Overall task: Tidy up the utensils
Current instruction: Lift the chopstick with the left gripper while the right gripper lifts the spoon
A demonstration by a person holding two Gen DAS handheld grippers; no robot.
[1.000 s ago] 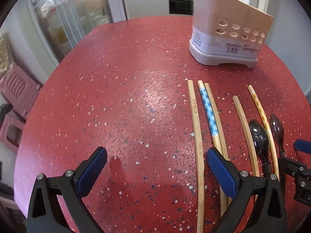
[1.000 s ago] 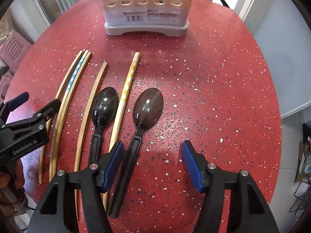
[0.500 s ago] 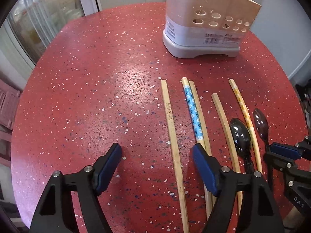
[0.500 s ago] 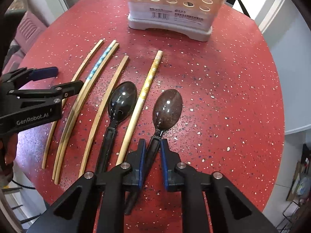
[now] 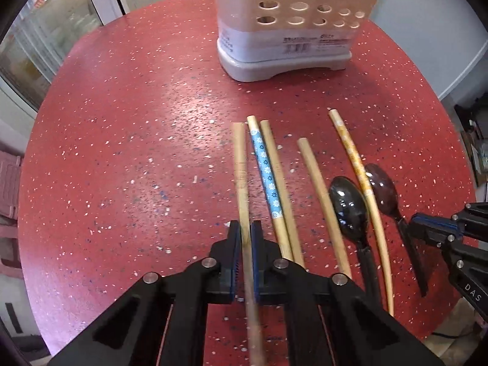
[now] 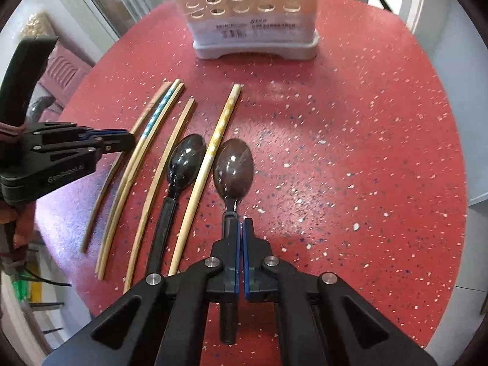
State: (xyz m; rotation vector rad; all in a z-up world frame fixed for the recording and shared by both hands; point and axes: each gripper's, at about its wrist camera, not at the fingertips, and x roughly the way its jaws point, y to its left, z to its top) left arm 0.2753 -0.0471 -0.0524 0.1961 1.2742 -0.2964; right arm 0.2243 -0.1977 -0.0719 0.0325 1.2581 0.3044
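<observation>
Left wrist view: the left gripper (image 5: 246, 235), held low and level, pinches the leftmost chopstick (image 5: 240, 164); the right gripper (image 6: 241, 228) pinches the brown spoon (image 6: 233, 167) handle, near the far utensil holder (image 6: 253, 15).

A round red speckled tabletop (image 5: 128, 140) carries a perforated utensil holder (image 5: 292, 30) at its far side; nearer than the holder lie five chopsticks (image 5: 317, 183) and two dark spoons (image 6: 186, 158), roughly parallel

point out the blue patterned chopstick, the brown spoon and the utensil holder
blue patterned chopstick (image 5: 267, 170): left wrist view, on its blue floral band
brown spoon (image 6: 233, 167): right wrist view, on its bowl
utensil holder (image 6: 253, 47): right wrist view, on its grey base
</observation>
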